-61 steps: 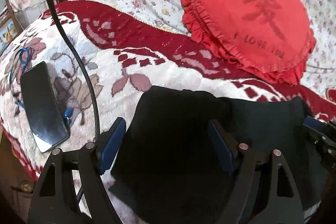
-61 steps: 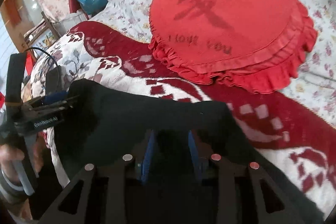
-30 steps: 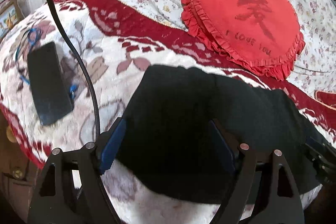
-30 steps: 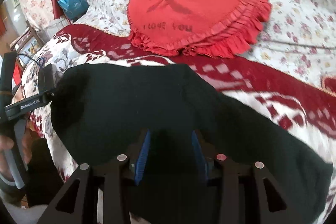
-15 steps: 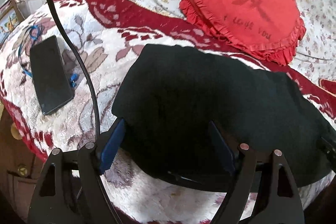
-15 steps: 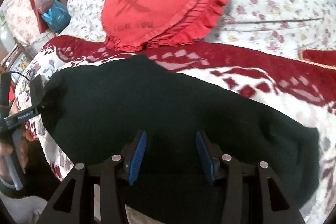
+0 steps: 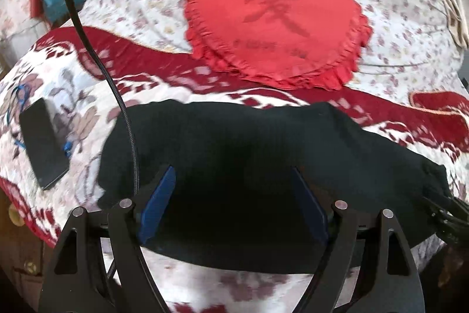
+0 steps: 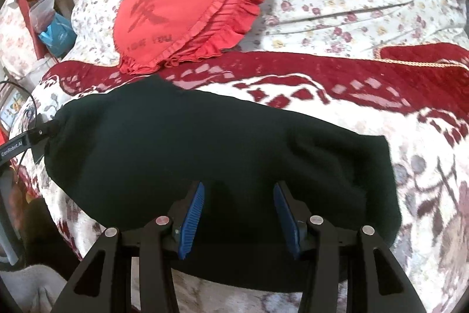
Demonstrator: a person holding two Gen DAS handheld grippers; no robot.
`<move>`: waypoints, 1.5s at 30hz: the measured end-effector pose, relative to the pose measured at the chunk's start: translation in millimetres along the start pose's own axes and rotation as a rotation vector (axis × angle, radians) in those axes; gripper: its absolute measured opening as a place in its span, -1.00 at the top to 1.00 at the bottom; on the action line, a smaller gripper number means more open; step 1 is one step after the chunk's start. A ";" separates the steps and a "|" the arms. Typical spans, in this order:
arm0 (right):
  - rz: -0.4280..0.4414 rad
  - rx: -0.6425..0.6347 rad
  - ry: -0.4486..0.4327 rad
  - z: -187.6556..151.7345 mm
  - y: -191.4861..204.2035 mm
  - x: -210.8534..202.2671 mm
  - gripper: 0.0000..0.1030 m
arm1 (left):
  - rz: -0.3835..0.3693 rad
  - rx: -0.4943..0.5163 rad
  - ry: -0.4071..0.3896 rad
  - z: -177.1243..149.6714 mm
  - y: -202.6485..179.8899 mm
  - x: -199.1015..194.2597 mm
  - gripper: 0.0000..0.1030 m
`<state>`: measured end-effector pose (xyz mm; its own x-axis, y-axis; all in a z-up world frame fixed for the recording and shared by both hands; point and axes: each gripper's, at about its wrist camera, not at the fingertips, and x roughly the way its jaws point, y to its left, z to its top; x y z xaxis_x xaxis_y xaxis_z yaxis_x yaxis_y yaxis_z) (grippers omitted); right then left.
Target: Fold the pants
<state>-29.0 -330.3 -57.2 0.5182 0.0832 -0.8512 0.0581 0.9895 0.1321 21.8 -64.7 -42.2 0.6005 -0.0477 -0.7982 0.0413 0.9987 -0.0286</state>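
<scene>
Black pants [image 7: 263,154] lie folded in a wide band across the lower middle of both frames, on a bed's red-and-white patterned blanket [image 7: 88,96]. The left claw [image 7: 231,204] and right claw [image 8: 237,210] each stand apart above the near edge of the cloth, clamping nothing. A red heart-shaped pillow [image 7: 275,22] rests beyond the pants, a dark phone [image 7: 42,145] at left.

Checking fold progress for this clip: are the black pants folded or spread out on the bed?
Folded: the black pants lie as one compact, thick bundle on the blanket, no separate legs showing. How many folds, cannot tell.
</scene>
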 end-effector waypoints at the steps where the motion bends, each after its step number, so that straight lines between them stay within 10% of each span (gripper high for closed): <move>1: -0.006 0.006 0.002 -1.0 -3.7 -0.5 0.08 | -0.005 0.008 0.002 -0.7 -5.1 0.3 -0.58; 45: -0.085 0.193 0.005 -21.1 -57.8 -41.4 0.03 | -0.203 0.302 0.065 6.3 -149.3 30.9 -0.58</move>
<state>-71.9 -388.5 -40.3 0.5005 0.0019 -0.8657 0.2636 0.9522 0.1544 39.2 -215.4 -58.8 0.5047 -0.2335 -0.8311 0.3943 0.9188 -0.0186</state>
